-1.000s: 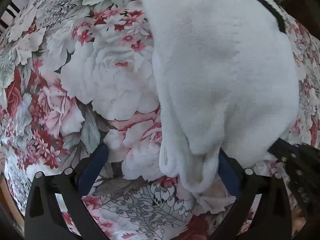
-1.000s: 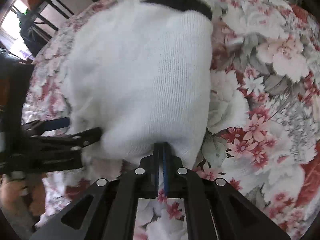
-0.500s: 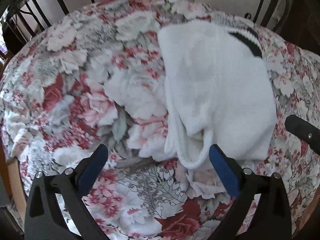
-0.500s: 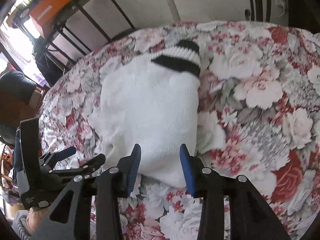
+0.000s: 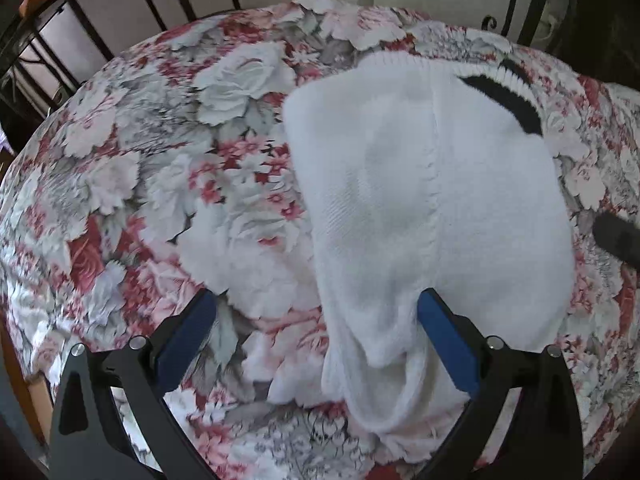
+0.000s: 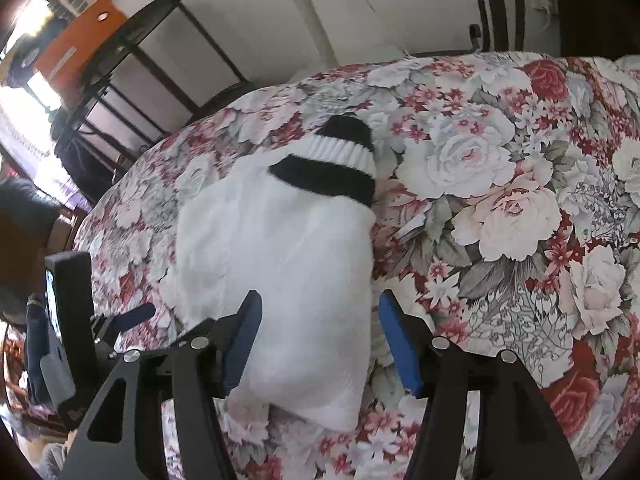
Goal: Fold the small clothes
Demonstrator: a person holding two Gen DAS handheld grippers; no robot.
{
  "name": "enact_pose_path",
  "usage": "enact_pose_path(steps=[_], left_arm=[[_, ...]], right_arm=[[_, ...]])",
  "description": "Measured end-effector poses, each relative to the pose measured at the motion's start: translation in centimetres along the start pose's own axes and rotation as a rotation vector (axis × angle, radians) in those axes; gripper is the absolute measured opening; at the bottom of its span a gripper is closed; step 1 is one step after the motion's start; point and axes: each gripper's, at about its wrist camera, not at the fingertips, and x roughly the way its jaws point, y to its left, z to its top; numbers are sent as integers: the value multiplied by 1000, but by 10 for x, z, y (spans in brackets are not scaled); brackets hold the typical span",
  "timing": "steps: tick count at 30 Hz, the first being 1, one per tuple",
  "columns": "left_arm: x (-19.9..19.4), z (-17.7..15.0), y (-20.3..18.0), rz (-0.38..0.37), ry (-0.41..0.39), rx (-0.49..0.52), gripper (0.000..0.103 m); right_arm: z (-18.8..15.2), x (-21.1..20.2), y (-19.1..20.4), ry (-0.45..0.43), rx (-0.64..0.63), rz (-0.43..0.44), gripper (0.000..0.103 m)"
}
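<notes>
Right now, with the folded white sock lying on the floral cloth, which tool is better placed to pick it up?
Right, probably. The right tool, jaws opening, straddles the near end of the sock. The left tool is open beside the sock's edge, mostly over the floral cloth.

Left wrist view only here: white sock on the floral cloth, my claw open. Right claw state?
Observer: Right claw jaws are opening; the sock has its near end between the pads, not pinched.
Operator: Cuff end?
Observer: On the far side: black tip, white rib, then a black band.
Operator: Anything beyond the cloth?
Observer: An orange box on a black rack, upper left.
</notes>
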Motion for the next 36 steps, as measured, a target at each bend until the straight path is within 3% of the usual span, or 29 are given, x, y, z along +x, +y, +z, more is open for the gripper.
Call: enact_pose_path(steps=[5, 10, 12, 19, 25, 31, 34, 36], left_arm=[[13, 8, 4, -41, 21, -31, 99], [21, 11, 10, -78, 42, -60, 99], [25, 13, 12, -87, 47, -67, 99], [18, 16, 12, -86, 39, -70, 99], [4, 22, 7, -150, 4, -67, 99], [12, 30, 22, -371, 24, -139, 99], [19, 33, 42, -421, 13, -225, 98], [28, 31, 59, -498, 37, -320, 98]], right_arm=[[-2, 31, -12, 63, 36, -31, 62], [-9, 50, -27, 96, 96, -10, 78], [-10, 53, -32, 101, 130, 10, 78], [-7, 35, -27, 96, 120, 23, 78], [-1, 11, -37, 48, 131, 59, 79], [2, 9, -51, 14, 188, 164, 79], [3, 16, -54, 28, 211, 189, 79], [2, 18, -54, 31, 220, 198, 79]])
